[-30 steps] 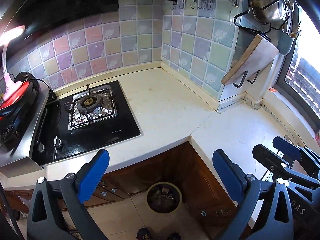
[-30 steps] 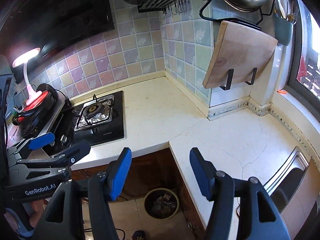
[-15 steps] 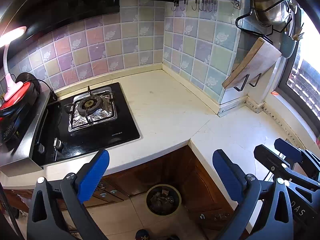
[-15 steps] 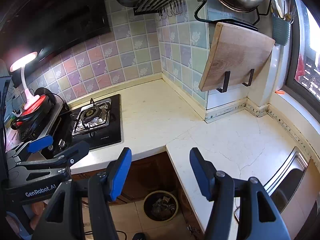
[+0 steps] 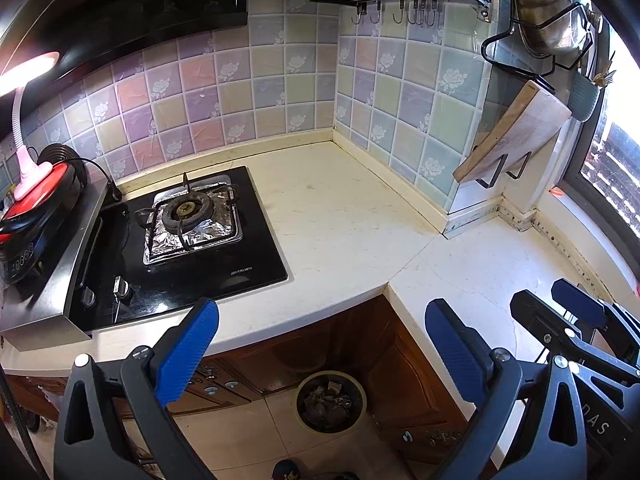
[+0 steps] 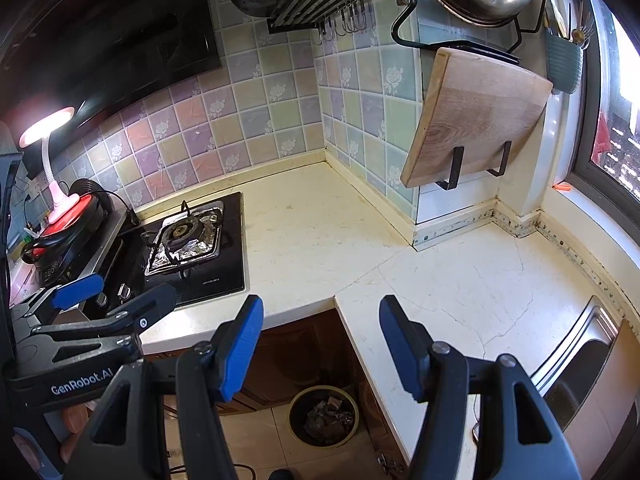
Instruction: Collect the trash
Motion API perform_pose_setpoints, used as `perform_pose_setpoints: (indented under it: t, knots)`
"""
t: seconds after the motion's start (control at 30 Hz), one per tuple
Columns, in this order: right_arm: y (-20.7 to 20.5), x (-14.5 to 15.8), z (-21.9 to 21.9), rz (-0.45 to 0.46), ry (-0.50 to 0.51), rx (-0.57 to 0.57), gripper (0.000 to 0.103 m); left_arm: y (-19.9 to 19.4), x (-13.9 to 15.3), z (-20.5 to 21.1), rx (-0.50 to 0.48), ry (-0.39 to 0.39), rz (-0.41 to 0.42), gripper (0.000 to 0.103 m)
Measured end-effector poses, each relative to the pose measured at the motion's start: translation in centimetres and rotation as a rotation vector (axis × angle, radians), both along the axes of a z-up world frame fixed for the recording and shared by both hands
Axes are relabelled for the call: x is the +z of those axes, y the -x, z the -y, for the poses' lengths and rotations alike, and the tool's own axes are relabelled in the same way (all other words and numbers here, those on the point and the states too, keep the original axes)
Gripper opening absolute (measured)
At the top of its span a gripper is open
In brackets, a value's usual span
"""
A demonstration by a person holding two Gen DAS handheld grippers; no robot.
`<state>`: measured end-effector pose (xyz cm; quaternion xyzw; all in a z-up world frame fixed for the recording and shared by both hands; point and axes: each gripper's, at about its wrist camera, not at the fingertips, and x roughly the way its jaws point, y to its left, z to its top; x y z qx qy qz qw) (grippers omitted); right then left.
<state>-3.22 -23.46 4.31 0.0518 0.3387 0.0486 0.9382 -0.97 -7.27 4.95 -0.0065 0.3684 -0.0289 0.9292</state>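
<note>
A round bin (image 5: 331, 402) with dark crumpled trash in it stands on the floor, in the inner corner under the L-shaped cream countertop (image 5: 344, 216). In the right wrist view the same bin (image 6: 323, 416) shows below the counter edge. My left gripper (image 5: 320, 320) hovers in front of the counter and above the bin, open, with nothing between its blue pads. My right gripper (image 6: 320, 312) is held beside it on the right, open and empty too. Each gripper shows in the other's view: the right gripper (image 5: 540, 296) and the left gripper (image 6: 132, 288).
A black gas hob (image 5: 180, 248) with a foil-lined burner lies on the left. Beyond it are a lit pink lamp (image 5: 24, 132) and a red appliance. A wooden chopping board (image 6: 476, 120) hangs on the right wall. A steel sink (image 6: 576, 364) sits at the right edge. Brown cabinet doors (image 5: 404, 376) flank the bin.
</note>
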Motion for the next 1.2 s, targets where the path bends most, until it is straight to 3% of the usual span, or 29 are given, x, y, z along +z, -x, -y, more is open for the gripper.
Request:
perform_pose_setpoints:
  t: [1.2]
  knots:
    - [0.17,-0.46,-0.15,-0.012,-0.008,-0.013,0.061,-0.52,-0.48,0.57,-0.001,-0.009,-0.021,0.101]
